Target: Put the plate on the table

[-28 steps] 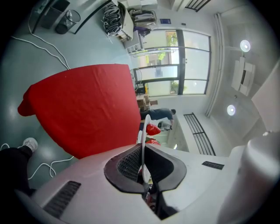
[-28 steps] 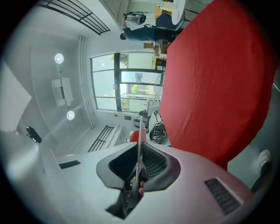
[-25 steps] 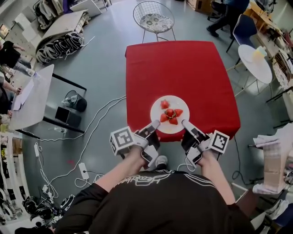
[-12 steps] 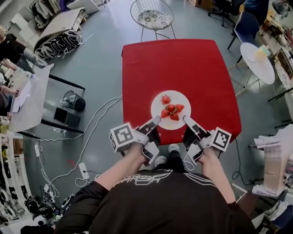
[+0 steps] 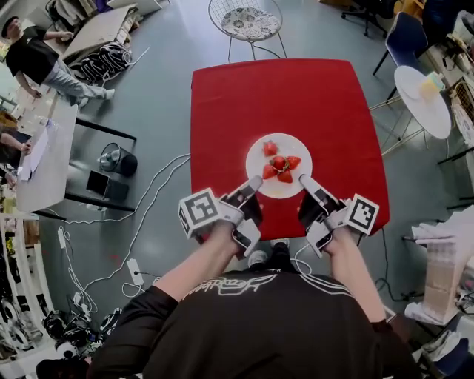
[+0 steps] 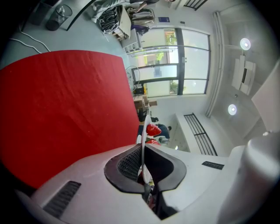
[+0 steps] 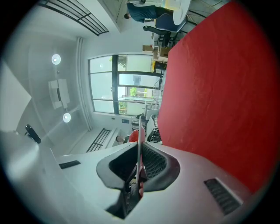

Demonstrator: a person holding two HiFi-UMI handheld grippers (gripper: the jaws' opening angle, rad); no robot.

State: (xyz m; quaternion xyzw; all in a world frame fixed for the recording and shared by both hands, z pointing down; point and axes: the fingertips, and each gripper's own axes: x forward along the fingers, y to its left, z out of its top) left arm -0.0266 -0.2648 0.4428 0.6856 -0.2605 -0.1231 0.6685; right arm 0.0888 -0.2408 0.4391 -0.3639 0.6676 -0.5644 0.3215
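Observation:
A white plate [image 5: 278, 164] with several strawberries [image 5: 280, 168] hangs over the near half of the red table [image 5: 274, 96]. My left gripper [image 5: 252, 186] is shut on its near-left rim. My right gripper [image 5: 303, 179] is shut on its near-right rim. In the left gripper view the plate [image 6: 143, 140] shows edge-on between the dark pads [image 6: 127, 164] of the left gripper [image 6: 143, 162], with a strawberry [image 6: 153, 130] beyond. The right gripper view shows the plate [image 7: 139, 140] the same way, clamped in the right gripper [image 7: 138, 165]. Whether the plate touches the cloth I cannot tell.
A wire chair [image 5: 248, 22] stands past the table's far edge. A round white table [image 5: 422, 92] and a blue chair [image 5: 411, 37] are to the right. Cables [image 5: 148, 200] run over the floor at the left, by a grey desk [image 5: 44, 159]. A person [image 5: 44, 63] walks at upper left.
Both grippers have carried the plate farther in over the red table, away from its near edge. A person has walked into view at upper left.

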